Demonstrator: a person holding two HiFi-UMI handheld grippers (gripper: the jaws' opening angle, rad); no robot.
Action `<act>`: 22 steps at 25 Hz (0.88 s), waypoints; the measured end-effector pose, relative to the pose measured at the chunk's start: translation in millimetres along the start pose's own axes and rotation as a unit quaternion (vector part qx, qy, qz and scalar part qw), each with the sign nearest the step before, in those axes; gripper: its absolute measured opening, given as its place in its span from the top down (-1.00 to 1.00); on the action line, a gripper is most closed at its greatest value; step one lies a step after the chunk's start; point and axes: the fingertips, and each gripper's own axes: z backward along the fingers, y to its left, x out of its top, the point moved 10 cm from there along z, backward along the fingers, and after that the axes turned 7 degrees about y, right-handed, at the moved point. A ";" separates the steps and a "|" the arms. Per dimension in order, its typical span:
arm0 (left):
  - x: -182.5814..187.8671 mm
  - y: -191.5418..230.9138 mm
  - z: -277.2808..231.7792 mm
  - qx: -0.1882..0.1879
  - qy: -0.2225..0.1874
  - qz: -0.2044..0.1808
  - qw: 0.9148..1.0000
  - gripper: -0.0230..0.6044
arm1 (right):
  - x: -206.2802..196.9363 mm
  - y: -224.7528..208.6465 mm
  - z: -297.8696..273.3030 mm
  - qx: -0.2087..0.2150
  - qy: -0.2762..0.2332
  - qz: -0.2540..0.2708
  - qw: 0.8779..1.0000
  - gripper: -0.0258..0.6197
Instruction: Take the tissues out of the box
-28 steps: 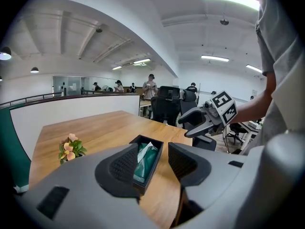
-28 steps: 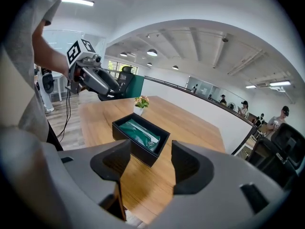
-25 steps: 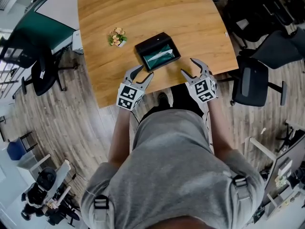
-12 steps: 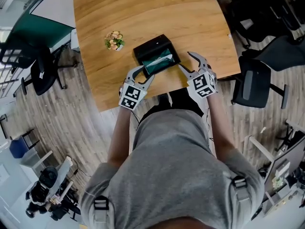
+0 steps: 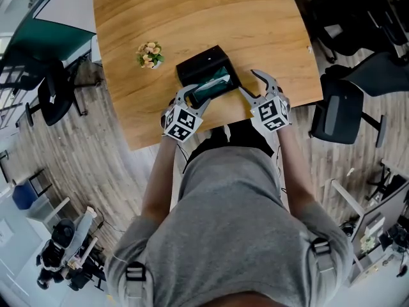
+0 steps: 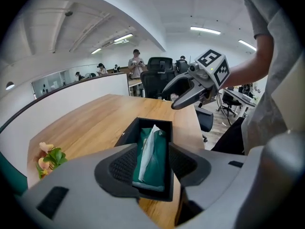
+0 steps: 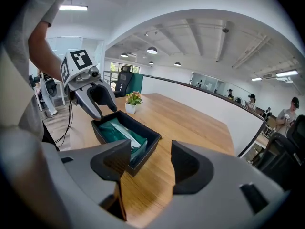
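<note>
A black open box (image 5: 208,70) sits near the front edge of the wooden table (image 5: 192,18). Inside lies a green tissue pack (image 6: 153,157) with a white tissue (image 6: 148,144) sticking up from its slot. My left gripper (image 5: 192,97) is open at the box's near left end, its jaws straddling that end in the left gripper view. To the box's right, my right gripper (image 5: 254,85) is open with nothing between its jaws; the box (image 7: 126,140) lies just left of its left jaw.
A small potted flower (image 5: 149,54) stands on the table left of the box. Black office chairs (image 5: 342,110) stand to the right, another chair (image 5: 54,94) to the left. The table's front edge is right under both grippers.
My left gripper has moved forward and right up to the box's near end. The right gripper has edged closer to the box's right side.
</note>
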 end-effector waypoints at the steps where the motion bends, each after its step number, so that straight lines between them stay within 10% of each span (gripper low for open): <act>1: 0.9 0.6 -4.6 0.001 0.006 -0.004 1.000 0.25 | -2.4 -1.1 -1.1 0.001 0.002 -0.002 1.000 0.08; 22: 19.5 12.1 -71.6 -0.032 0.093 -0.058 0.993 0.25 | -20.7 -19.3 -11.9 0.007 0.024 -0.036 0.999 0.09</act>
